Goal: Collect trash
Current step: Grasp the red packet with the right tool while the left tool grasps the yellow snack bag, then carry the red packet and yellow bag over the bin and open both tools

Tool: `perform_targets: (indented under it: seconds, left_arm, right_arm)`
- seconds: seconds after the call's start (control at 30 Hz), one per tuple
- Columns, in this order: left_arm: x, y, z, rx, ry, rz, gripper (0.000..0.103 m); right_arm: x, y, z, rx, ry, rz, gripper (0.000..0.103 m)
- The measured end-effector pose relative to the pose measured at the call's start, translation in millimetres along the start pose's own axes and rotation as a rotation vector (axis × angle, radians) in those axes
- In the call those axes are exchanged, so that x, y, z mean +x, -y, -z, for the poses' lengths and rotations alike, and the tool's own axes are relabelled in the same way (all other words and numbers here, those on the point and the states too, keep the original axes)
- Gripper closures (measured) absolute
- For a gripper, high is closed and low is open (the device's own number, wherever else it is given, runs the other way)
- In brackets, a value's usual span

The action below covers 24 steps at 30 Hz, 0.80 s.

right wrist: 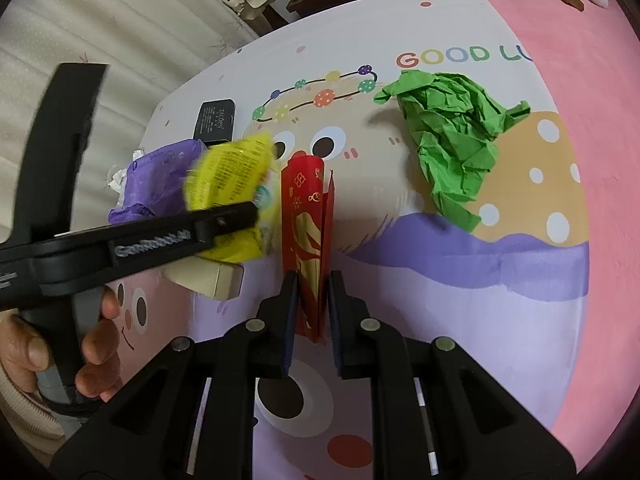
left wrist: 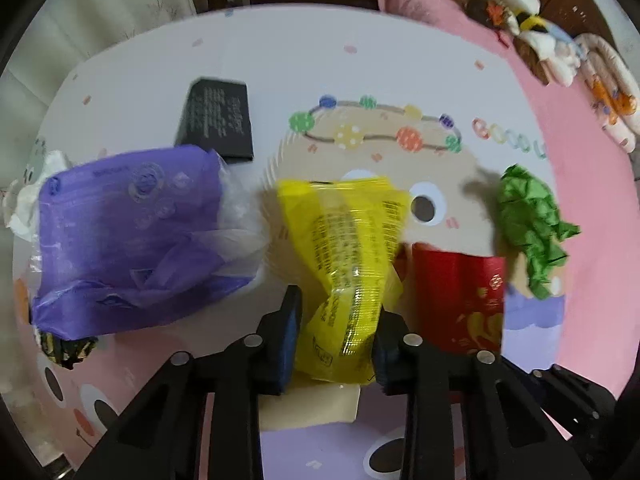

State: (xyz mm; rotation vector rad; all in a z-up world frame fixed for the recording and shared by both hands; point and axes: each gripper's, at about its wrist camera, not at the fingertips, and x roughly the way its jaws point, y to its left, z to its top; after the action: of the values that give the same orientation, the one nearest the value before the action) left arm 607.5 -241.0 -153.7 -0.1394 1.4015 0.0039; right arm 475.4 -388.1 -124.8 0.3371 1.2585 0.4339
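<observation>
My left gripper (left wrist: pixel 335 336) is shut on a crinkled yellow wrapper (left wrist: pixel 348 256), held above the cartoon-printed mat (left wrist: pixel 360 52). In the right wrist view the same yellow wrapper (right wrist: pixel 230 182) shows blurred at the tip of the left gripper. My right gripper (right wrist: pixel 312 312) is shut on a red envelope (right wrist: pixel 306 216) with gold print, held on edge; that red envelope (left wrist: pixel 460 300) appears right of the wrapper in the left view. A crumpled green paper (right wrist: pixel 452 140) lies on the mat to the right, also green paper (left wrist: pixel 528 224). A purple plastic bag (left wrist: pixel 132 236) lies left.
A black box (left wrist: pixel 218 120) lies behind the purple bag, with white tissue (left wrist: pixel 28 196) at the far left. A beige box (right wrist: pixel 212 278) sits under the left gripper. A hand (right wrist: pixel 96 344) grips the left tool. Pink bedding (right wrist: pixel 580 40) and soft toys (left wrist: pixel 532 32) border the mat.
</observation>
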Motion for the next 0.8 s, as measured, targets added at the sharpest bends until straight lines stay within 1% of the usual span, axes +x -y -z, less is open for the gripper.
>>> perform_targets:
  seconds: [0.2, 0.33, 0.43, 0.53, 0.6, 0.67, 0.73, 0.77, 0.8]
  left_arm:
    - [-42, -3, 13, -0.005, 0.082, 0.042, 0.078]
    - [-86, -10, 39, 0.0, 0.149, 0.082, 0.078]
    - [-114, -17, 60, 0.018, 0.182, 0.092, 0.078]
    - [-144, -31, 93, 0.04, 0.208, 0.105, 0.078]
    - [-167, -46, 124, 0.057, 0.222, 0.108, 0.078]
    - [-178, -57, 147, 0.071, 0.234, 0.105, 0.078]
    - [-193, -71, 179, 0.093, 0.249, 0.093, 0.078]
    - [-197, -78, 191, 0.101, 0.254, 0.093, 0.078]
    - [-205, -87, 211, 0.115, 0.262, 0.098, 0.078]
  right_arm:
    - [-14, -5, 9, -0.001, 0.025, 0.016, 0.093]
    - [-31, -13, 21, -0.003, 0.05, 0.018, 0.094]
    - [-47, -24, 34, -0.009, 0.069, 0.016, 0.094]
    - [-64, -39, 53, -0.017, 0.087, 0.014, 0.094]
    - [-74, -50, 69, -0.021, 0.096, 0.012, 0.094]
    - [-84, -64, 88, -0.027, 0.106, 0.011, 0.094]
    - [-91, -79, 104, -0.031, 0.113, 0.013, 0.094]
    - [-95, -89, 118, -0.034, 0.118, 0.015, 0.094]
    - [-98, -96, 128, -0.037, 0.124, 0.019, 0.094]
